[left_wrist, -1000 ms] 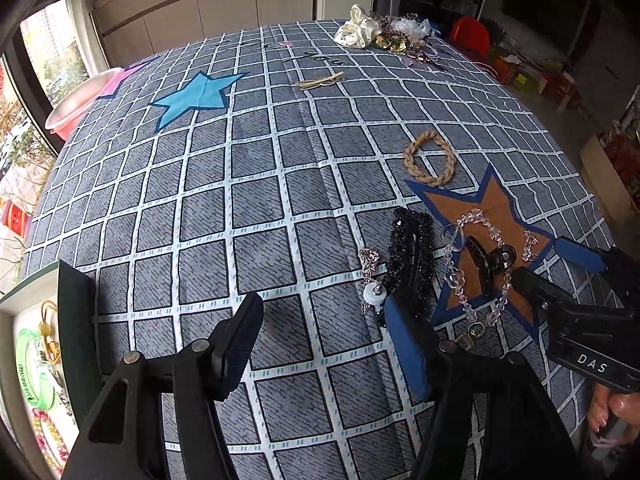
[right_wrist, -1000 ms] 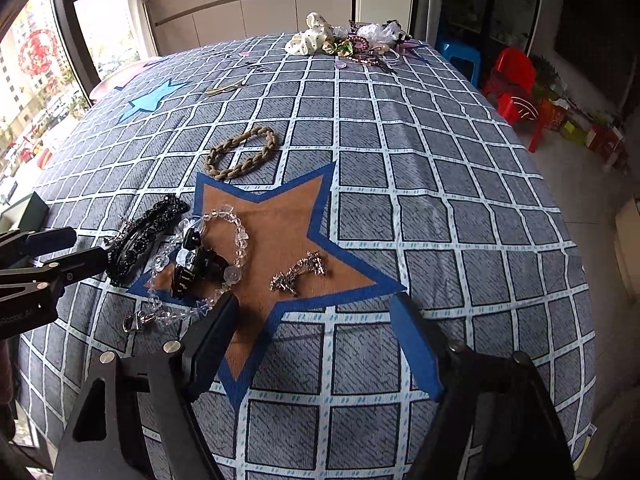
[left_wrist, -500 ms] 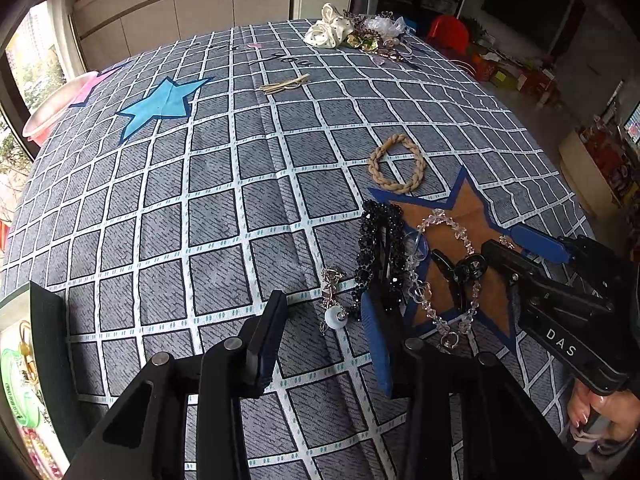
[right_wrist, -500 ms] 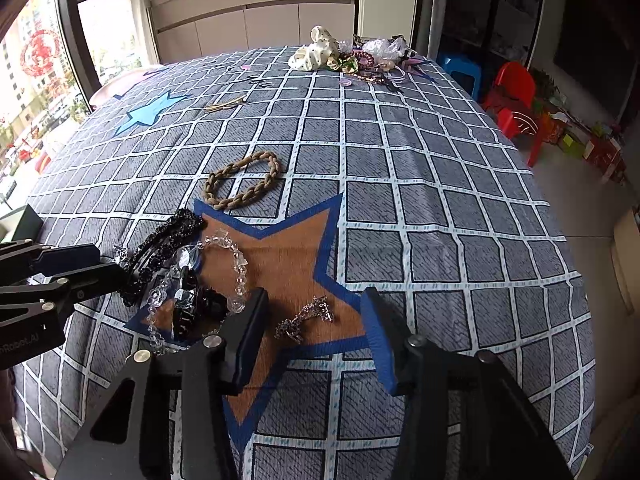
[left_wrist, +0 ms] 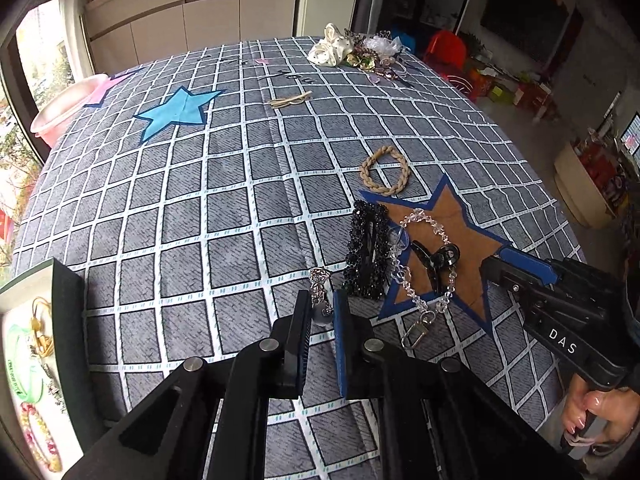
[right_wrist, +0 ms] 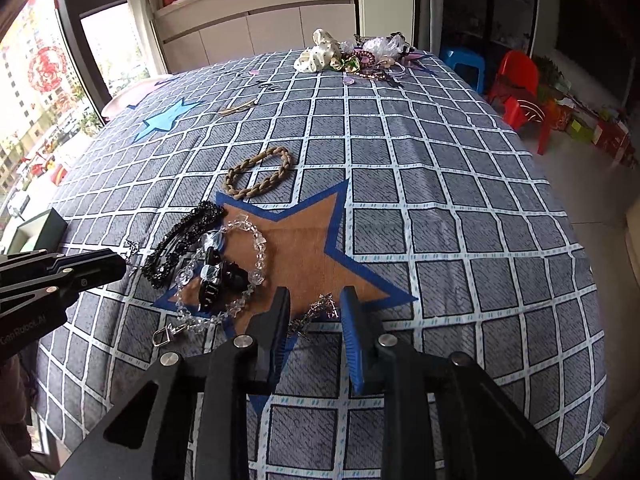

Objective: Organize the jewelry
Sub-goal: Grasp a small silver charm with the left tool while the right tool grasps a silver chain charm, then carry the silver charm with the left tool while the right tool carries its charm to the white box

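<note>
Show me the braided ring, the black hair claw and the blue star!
Braided ring (right_wrist: pixel 259 174), right wrist view, on its braid.
Black hair claw (left_wrist: pixel 435 259), left wrist view, on its middle.
Blue star (left_wrist: pixel 176 112), left wrist view, on its centre.

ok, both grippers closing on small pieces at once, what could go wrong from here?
1. The left gripper pinches a silver pearl-drop earring by its lower end; so small a hold may slip.
2. The right gripper, jaws closing, straddles a small silver chain charm lying flat on the checked cloth; it may catch fabric too.
3. The clear crystal bead chain lies close by and could snag.
</note>
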A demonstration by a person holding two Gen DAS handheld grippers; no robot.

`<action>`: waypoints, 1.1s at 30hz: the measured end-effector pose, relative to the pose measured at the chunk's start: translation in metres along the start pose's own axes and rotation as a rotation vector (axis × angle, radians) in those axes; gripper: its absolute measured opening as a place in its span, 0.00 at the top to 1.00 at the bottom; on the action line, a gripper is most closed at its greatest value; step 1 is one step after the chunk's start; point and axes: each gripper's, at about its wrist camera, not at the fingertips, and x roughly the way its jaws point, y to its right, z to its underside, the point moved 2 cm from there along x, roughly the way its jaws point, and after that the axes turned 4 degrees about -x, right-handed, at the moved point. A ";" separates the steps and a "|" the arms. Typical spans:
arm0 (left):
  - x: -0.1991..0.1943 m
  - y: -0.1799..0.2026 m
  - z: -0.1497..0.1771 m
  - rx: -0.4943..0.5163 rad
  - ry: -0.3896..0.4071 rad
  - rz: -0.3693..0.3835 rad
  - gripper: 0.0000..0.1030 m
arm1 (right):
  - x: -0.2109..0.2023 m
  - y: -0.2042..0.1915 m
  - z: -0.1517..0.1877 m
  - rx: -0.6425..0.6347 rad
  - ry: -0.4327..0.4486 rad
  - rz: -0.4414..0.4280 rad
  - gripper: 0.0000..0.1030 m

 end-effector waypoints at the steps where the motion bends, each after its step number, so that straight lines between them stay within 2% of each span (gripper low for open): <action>1: -0.005 -0.001 0.002 0.000 0.009 -0.004 0.82 | -0.003 0.000 0.002 0.006 0.000 -0.010 0.73; 9: -0.040 -0.012 0.025 -0.030 0.054 -0.025 0.82 | -0.021 -0.007 0.016 0.042 -0.007 -0.069 0.73; 20: -0.081 -0.048 0.060 -0.133 0.114 -0.068 0.82 | -0.040 -0.025 0.028 0.057 -0.017 -0.112 0.73; 29: -0.112 -0.084 0.083 -0.207 0.168 -0.078 0.82 | -0.056 -0.062 0.021 0.006 0.001 -0.150 0.73; 33: -0.126 -0.104 0.093 -0.236 0.199 -0.109 0.82 | -0.061 -0.087 0.014 -0.033 0.011 -0.175 0.73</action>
